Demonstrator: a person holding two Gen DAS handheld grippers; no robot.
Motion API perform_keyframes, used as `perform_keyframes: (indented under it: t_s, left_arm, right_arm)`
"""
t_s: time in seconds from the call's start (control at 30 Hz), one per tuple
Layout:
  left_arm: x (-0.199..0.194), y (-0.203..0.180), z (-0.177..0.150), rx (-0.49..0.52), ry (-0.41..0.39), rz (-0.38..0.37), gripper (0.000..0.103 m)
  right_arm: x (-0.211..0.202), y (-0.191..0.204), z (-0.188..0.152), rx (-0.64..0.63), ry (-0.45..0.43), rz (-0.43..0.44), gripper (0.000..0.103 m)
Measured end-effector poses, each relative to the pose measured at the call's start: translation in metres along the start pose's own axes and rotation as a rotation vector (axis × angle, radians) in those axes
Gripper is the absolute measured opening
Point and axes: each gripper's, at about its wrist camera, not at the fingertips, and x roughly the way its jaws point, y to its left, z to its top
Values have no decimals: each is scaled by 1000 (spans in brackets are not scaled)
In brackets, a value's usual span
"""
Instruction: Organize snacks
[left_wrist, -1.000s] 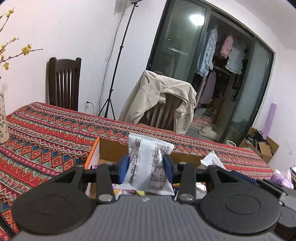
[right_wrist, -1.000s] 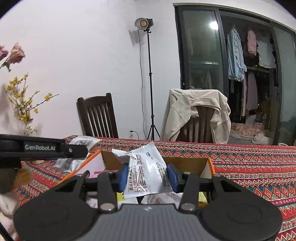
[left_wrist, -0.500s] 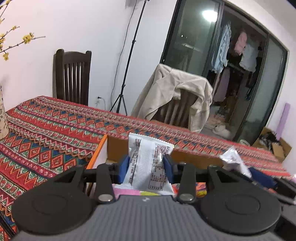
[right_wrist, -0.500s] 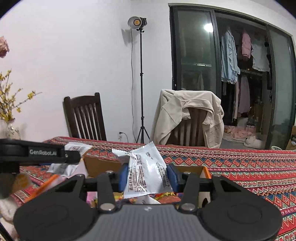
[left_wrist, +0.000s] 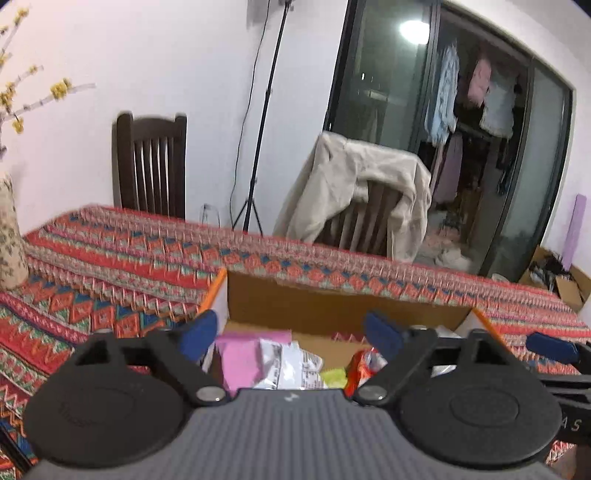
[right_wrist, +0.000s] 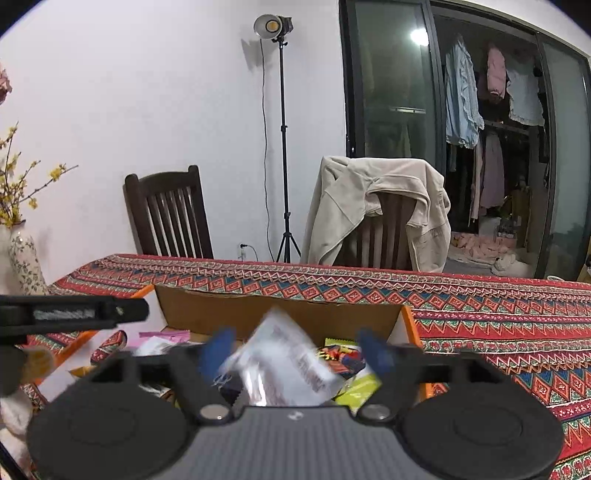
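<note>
Lying between spread right tongs (right_wrist: 297, 349): blurred snack packet (right_wrist: 286, 363).

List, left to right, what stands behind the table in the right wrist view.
Vase with yellow-flowered branches → empty dark wooden chair → light stand → chair draped with a beige jacket → glass door with hanging clothes behind it.
</note>
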Motion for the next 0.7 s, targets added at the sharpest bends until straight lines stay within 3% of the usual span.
perform_keyframes:
  t_s: [0.03, 0.1, 0.43, 0.7]
  left_arm:
    - [-4, 0, 1, -3, -18, -2, 103]
    - [-11, 0, 3, -17, -44, -1, 103]
    - [-60, 4, 25, -26, -86, -30, 103]
    - [-126, 22, 4, 1, -83, -64, 103]
  right_arm:
    - [-1, -2, 0, 7, 0, 1, 95]
    - [0, -5, 2, 28, 3, 2, 103]
    - [-47, -11, 16, 98, -25, 32, 103]
    - [-116, -1, -5, 74, -47, 23, 103]
